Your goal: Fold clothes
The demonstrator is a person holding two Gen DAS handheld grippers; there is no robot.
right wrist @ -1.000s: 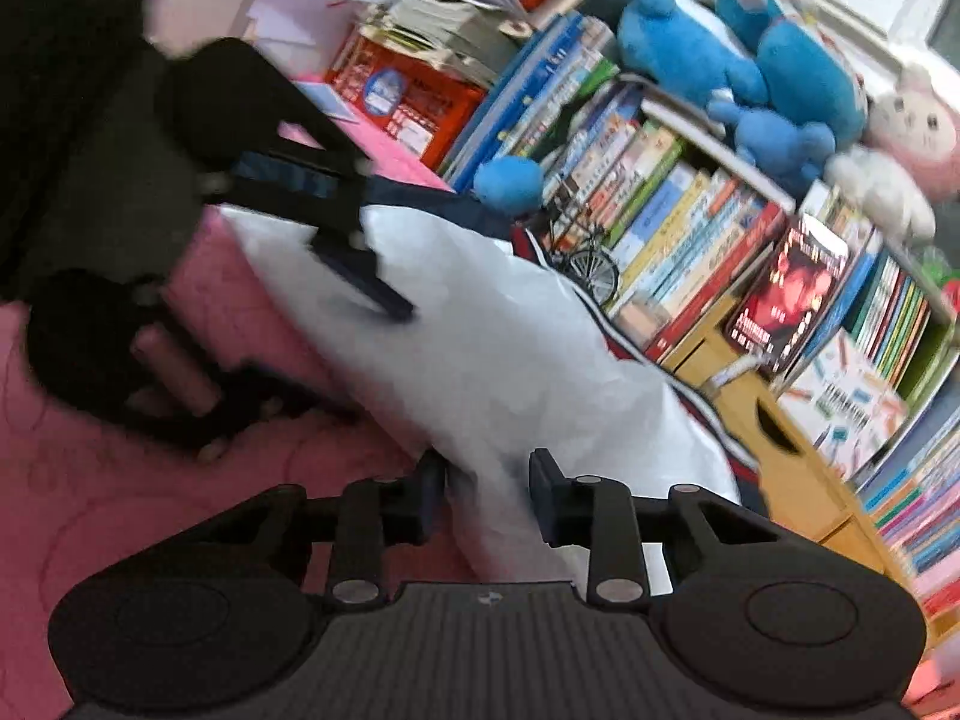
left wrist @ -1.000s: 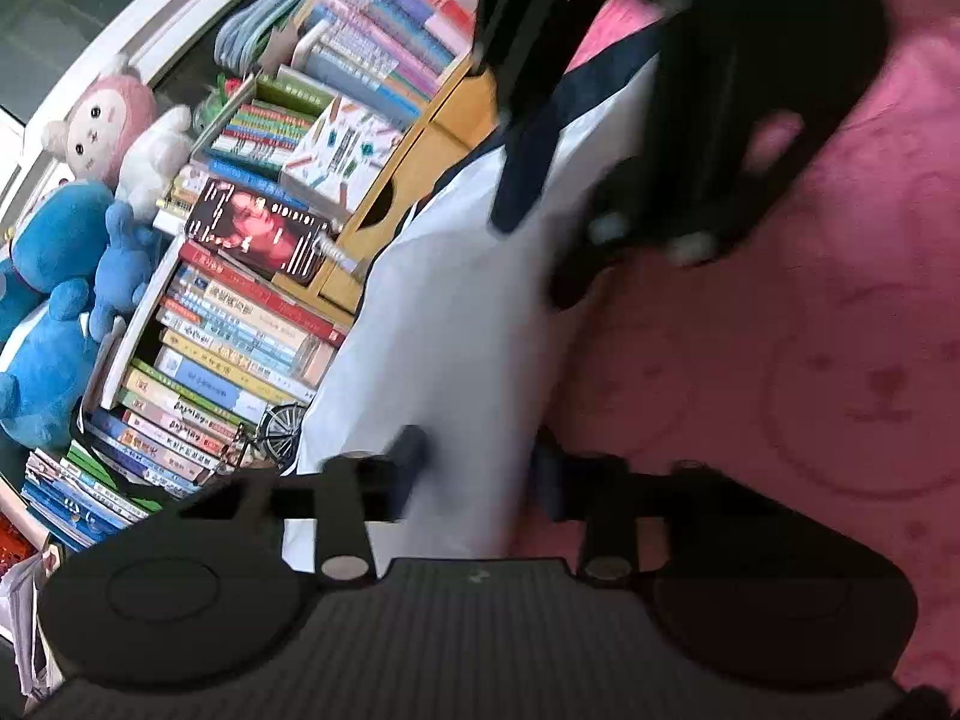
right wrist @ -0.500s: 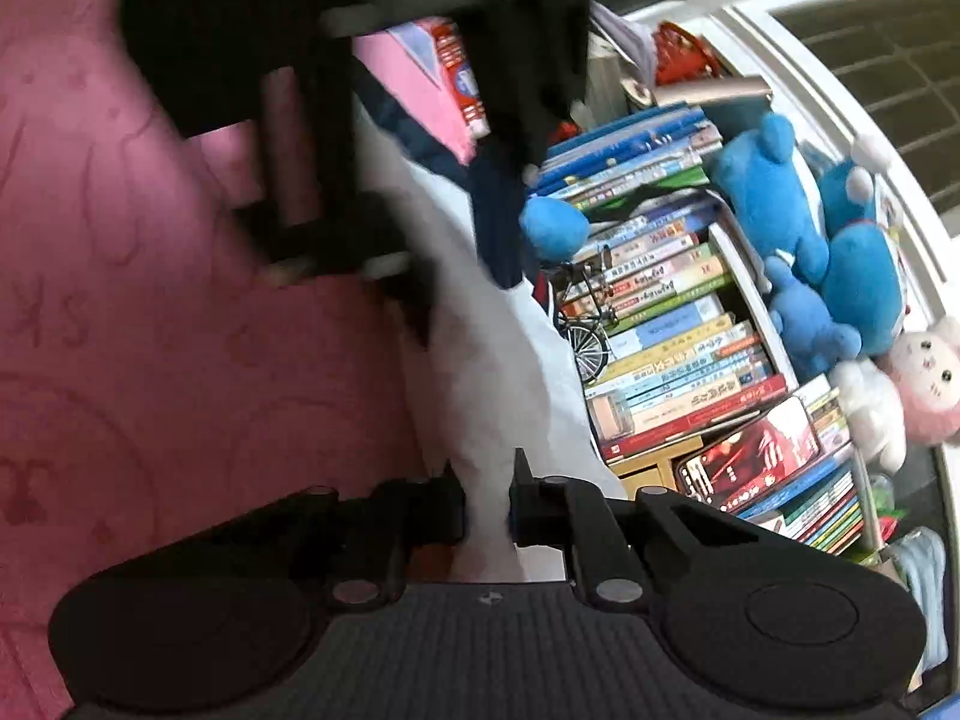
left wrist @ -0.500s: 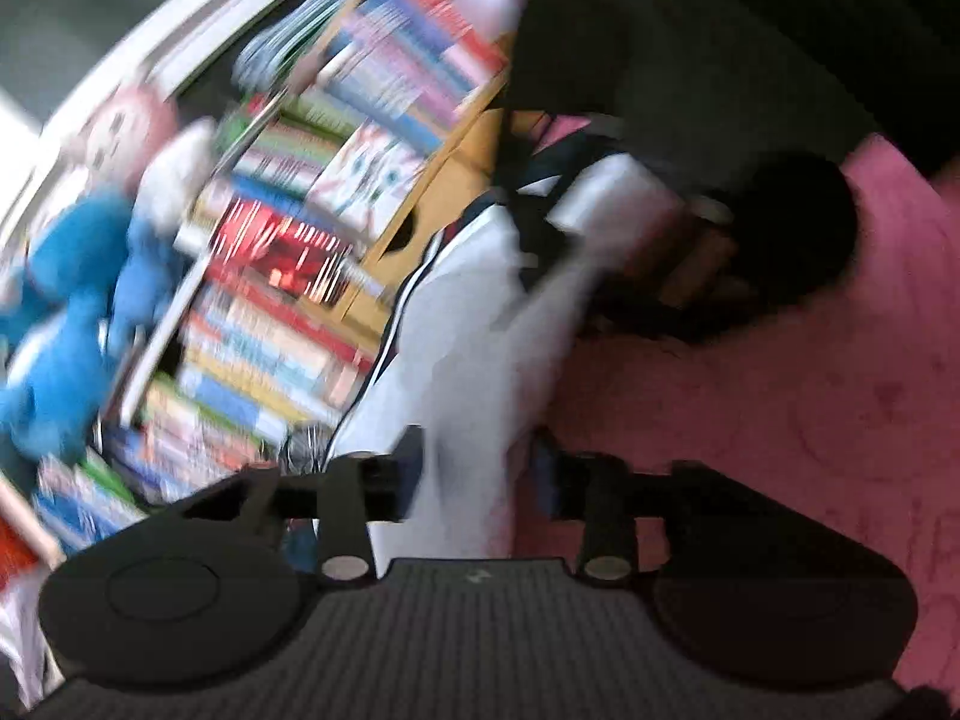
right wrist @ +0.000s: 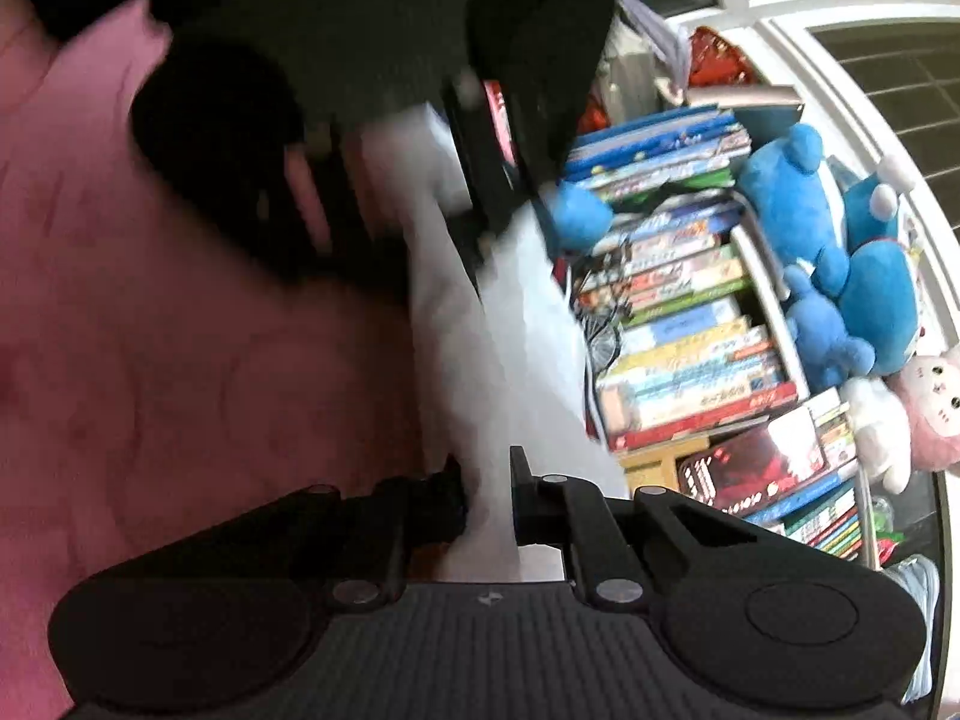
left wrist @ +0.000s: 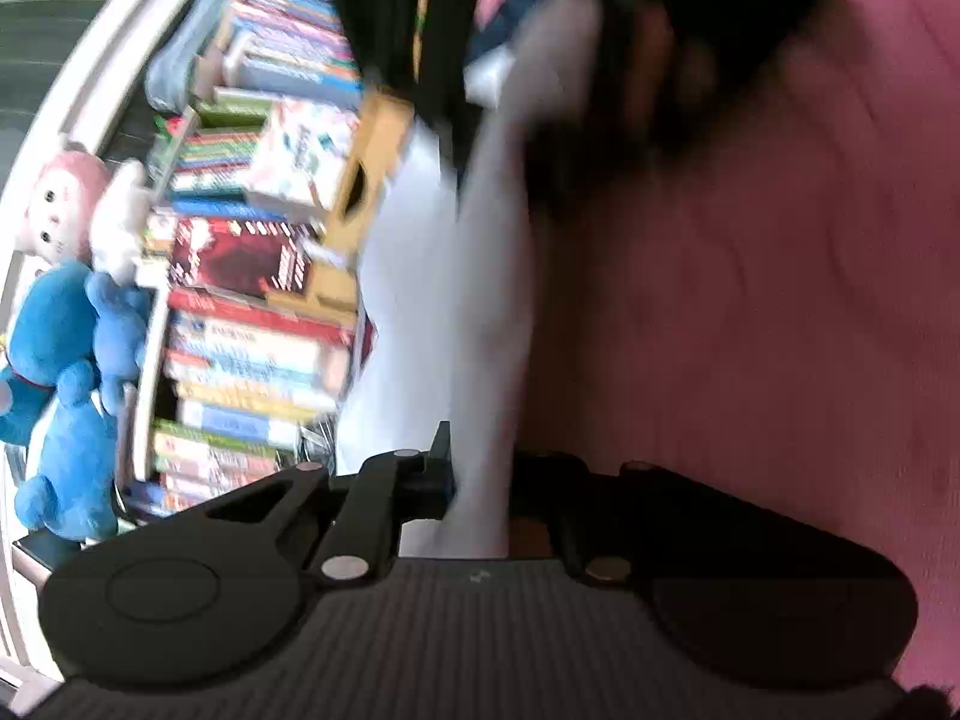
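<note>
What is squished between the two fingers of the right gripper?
White cloth of the garment, pinched in the right gripper. The right wrist view shows it.

one white garment, two grippers, three plush toys.

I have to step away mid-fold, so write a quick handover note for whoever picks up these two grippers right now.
Left gripper: shut on the white garment, pinching one edge.
Right gripper: shut on the same garment, at another part of its edge.
Garment: stretched between the two grippers above the pink cover, beside the bookshelf; it has dark navy trim at the far end. Both views are blurred.
Done: both edges gripped, cloth lifted.
Left: the fold itself. Probably lay the garment down on the pink cover, bring the halves together, then let go. No finished fold is visible yet.
</note>
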